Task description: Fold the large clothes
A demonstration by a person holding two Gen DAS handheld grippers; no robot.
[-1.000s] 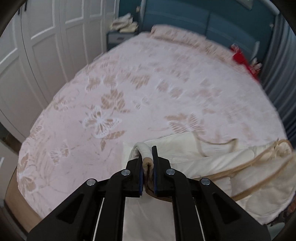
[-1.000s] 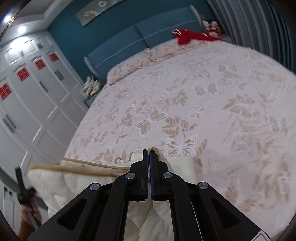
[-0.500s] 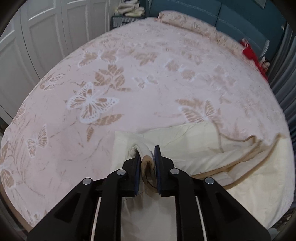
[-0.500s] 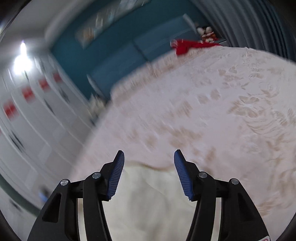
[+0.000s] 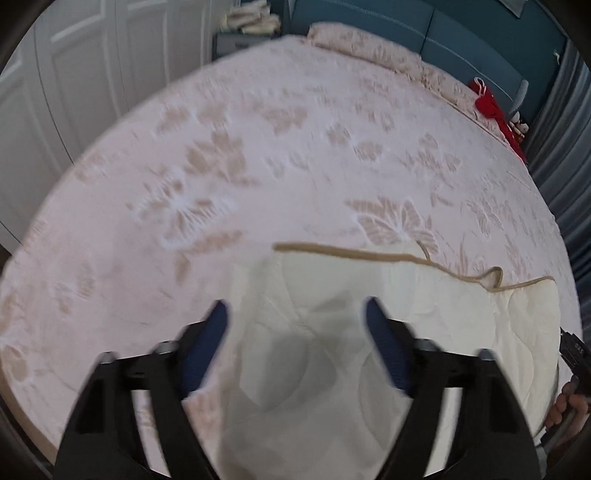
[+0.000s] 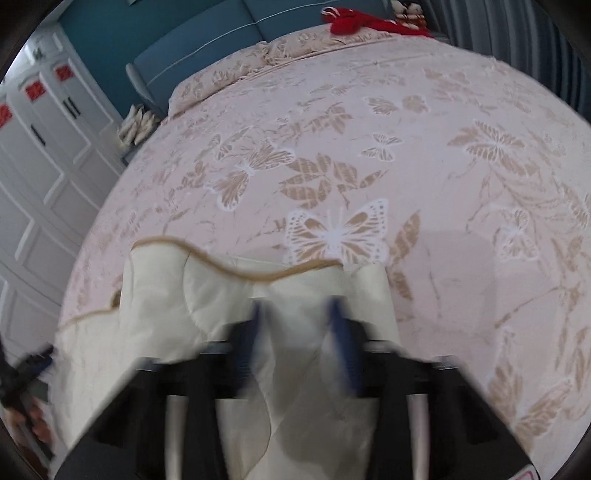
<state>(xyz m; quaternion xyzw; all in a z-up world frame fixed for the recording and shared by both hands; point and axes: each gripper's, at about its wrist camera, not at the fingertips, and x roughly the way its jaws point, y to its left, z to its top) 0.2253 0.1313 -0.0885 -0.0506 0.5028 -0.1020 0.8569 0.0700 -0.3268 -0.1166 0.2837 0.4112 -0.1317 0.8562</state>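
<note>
Your butterfly-print bedspread [image 5: 295,155] fills mid-frame. At the top you have the blue headboard [image 5: 461,33], a red garment [image 6: 354,22] upper right, white wardrobe doors [image 6: 40,155] far left.

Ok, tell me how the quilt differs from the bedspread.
The quilt is plain cream with tan piping; the bedspread is pink with tan butterflies and leaves. The quilt lies rumpled along the near edge; the bedspread is spread flat and reaches far wider. Both are soft fabric, the quilt resting on the bedspread.
</note>
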